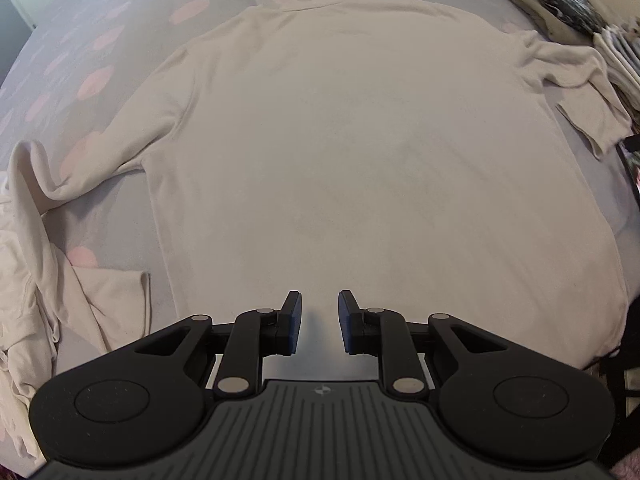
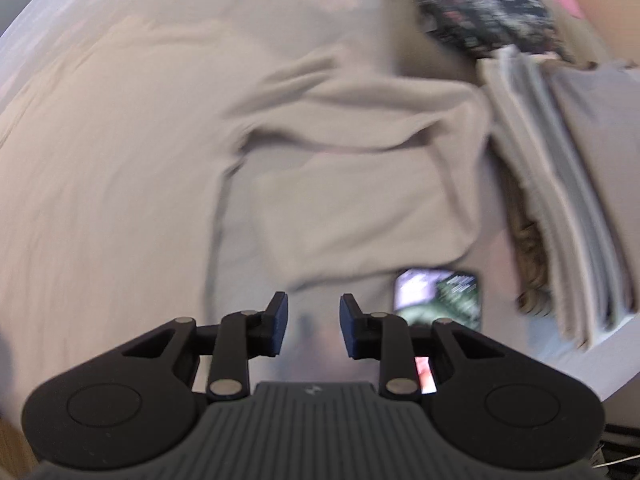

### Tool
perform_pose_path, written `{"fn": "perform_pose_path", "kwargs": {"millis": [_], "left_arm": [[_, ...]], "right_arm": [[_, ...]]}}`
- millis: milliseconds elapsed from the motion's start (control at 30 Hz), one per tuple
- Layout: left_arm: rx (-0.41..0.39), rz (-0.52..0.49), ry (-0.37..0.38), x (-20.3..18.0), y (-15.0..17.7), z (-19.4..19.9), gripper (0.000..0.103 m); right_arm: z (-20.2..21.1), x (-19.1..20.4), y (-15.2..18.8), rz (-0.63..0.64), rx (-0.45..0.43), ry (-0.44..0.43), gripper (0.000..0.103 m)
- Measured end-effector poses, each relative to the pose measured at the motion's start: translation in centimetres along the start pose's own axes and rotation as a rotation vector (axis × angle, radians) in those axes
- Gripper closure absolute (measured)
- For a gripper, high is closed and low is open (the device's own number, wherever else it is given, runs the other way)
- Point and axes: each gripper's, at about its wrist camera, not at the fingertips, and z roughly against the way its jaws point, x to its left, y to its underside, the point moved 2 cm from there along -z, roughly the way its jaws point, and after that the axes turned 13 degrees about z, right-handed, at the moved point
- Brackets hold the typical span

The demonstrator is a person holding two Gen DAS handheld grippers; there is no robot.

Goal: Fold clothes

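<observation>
big cream long-sleeved cotton shirt (image 1: 360, 152) lying flat across the grey pink-spotted bed (image 1: 80, 40), left hand-held gripper (image 1: 319, 322) hovering spread at its hem, right hand-held gripper (image 2: 313, 326) spread too, over its rumpled sleeve (image 2: 352, 184)

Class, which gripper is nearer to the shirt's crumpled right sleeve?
Right. The right gripper hovers just short of the sleeve; the left gripper sits at the shirt's bottom hem, farther off.
</observation>
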Motion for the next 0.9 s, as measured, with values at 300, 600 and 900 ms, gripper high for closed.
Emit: {"fn": "perform_pose_path", "kwargs": {"millis": [300,600,900], "left_arm": [[0.030,0.058,-0.024,0.1,-2.0,-2.2,0.084],[0.067,0.066,-0.027,-0.5,-2.1,-3.6,0.084],[0.059,0.073,-0.038,0.2,-1.6,-3.5,0.084]], "right_arm": [[-4.4,-8.7,-1.4,-0.163,-0.019,0.057,0.058],[-7.9,-8.3,-2.8,-0.124,-0.034,0.105,0.066],[-5.0,-6.9,-3.8,-0.133,-0.116,0.122,0.094]]}}
